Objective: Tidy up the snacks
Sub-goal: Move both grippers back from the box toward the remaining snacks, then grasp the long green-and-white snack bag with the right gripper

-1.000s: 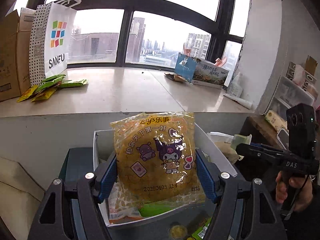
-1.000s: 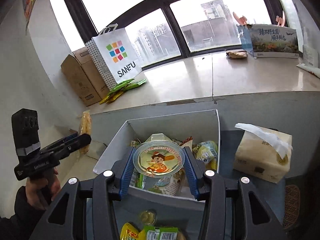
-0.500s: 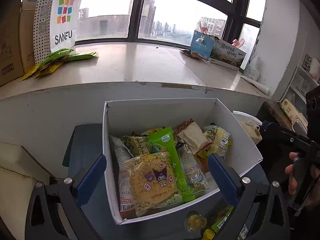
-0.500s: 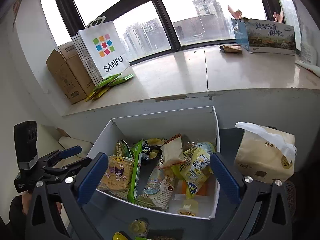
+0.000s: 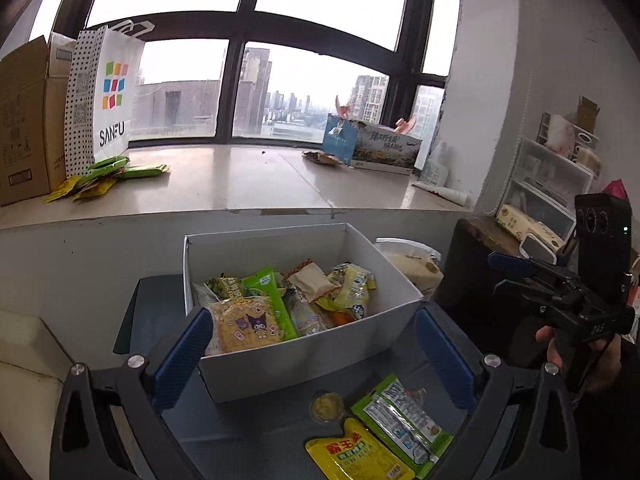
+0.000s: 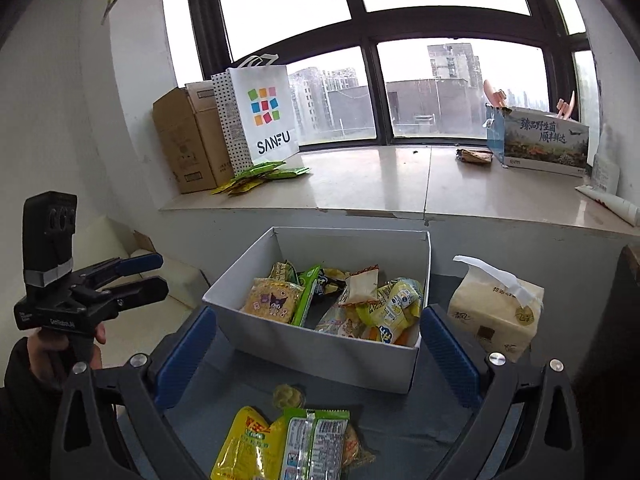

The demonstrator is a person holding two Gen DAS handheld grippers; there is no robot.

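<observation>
A white open box [image 5: 304, 356] [image 6: 328, 352] on a dark surface holds several snack packets. Among them is a yellow chip packet with a purple cartoon figure [image 5: 244, 324] [image 6: 272, 300], lying at the box's front left. My left gripper [image 5: 312, 316] stands open and empty, back from the box's near wall; it also shows at the left of the right wrist view [image 6: 154, 276]. My right gripper [image 6: 318, 314] is likewise open and empty in front of the box. A yellow packet [image 6: 244, 444], a green-white packet [image 6: 312, 444] and a small jelly cup [image 6: 288, 396] lie loose before the box.
A tissue pack [image 6: 496, 312] stands right of the box. On the window sill behind are a SANFU paper bag [image 6: 260, 116], cardboard boxes [image 6: 188, 140], green sachets [image 6: 260, 174] and a blue printed box [image 6: 540, 144]. Shelving [image 5: 552, 184] lines the right wall.
Both grippers opened and drew back from the box. The left let go of the chip packet and the right let go of a round lidded cup; the packet now lies in the box.
</observation>
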